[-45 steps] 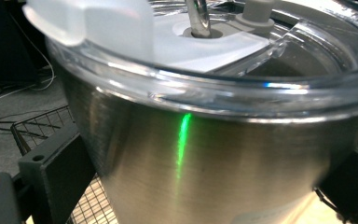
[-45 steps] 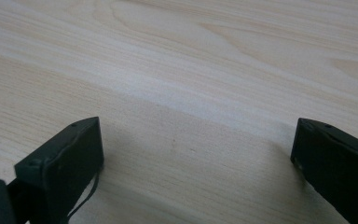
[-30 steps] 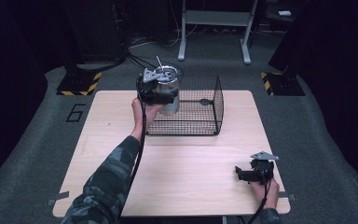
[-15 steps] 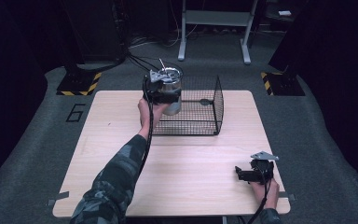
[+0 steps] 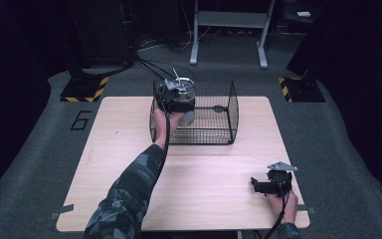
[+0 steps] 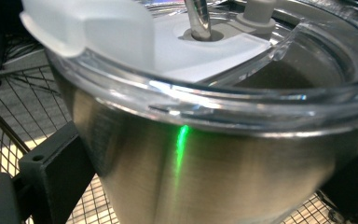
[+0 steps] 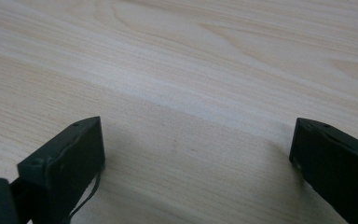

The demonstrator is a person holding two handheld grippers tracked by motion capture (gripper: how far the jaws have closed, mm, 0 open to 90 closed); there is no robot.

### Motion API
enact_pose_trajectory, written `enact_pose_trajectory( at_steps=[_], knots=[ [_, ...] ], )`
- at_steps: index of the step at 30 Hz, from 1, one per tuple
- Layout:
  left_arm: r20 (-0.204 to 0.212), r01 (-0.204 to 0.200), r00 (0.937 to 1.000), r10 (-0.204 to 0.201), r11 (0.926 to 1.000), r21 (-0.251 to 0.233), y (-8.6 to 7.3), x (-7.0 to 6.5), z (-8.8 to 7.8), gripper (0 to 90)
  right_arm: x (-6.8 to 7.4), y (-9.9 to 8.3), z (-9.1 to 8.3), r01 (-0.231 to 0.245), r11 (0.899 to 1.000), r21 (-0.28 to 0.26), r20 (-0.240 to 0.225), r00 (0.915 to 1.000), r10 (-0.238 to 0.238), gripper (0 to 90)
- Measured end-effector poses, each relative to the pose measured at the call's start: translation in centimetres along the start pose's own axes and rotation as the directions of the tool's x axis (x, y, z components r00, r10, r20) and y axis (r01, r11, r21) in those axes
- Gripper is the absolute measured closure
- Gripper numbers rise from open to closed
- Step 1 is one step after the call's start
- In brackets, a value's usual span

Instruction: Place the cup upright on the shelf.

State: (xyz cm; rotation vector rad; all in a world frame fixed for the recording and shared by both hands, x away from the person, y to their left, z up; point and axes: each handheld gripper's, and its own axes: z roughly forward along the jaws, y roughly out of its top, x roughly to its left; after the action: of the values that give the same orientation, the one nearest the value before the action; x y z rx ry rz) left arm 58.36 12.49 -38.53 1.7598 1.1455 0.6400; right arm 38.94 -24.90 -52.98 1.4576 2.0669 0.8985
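Steel tumbler (image 6: 214, 177) sits clamped between the jaws of the left gripper (image 5: 176, 102), which presses on its lower wall from both sides, well below the rim. Gripping there keeps the clear lid (image 6: 205, 56) and the straw (image 6: 198, 18) through it free of the jaws, and it holds the cup upright so nothing tips out (whether any liquid is inside I cannot tell; the steel wall hides it). In the high view the cup hangs at the near-left corner of the wire basket (image 5: 229, 107), at about rim height, and the left gripper view shows mesh behind and beneath it. My reading is that it is being lowered into the basket and is not yet set down.

A small dark thing (image 5: 219, 108) on a thin stem lies on the basket floor towards the right; it is too small to name.

The right gripper (image 5: 268, 184) rests low on the table (image 5: 129, 164) near the front right corner, well apart from the basket, its jaws spread wide over bare wood and holding nothing, apparently parked out of the way.
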Motion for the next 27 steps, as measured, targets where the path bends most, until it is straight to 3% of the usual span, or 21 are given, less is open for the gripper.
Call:
enact_pose_trajectory(
  at_steps=[11, 27],
  knots=[
    [-0.034, 0.025, 0.9992, -0.024, 0.9983, 0.052, -1.3, -0.3, 1.6, 3.8, 0.0, 0.0, 0.0, 0.006, 1.000, -0.001, -0.002, 1.0000, -0.006, 2.9],
    [-0.020, 0.024, 0.9996, -0.022, 0.9963, 0.083, -2.1, -1.7, 2.8, 3.8, 0.0, 0.0, 0.0, 0.008, 1.000, 0.000, -0.001, 1.0000, -0.008, 3.2]
  ],
)
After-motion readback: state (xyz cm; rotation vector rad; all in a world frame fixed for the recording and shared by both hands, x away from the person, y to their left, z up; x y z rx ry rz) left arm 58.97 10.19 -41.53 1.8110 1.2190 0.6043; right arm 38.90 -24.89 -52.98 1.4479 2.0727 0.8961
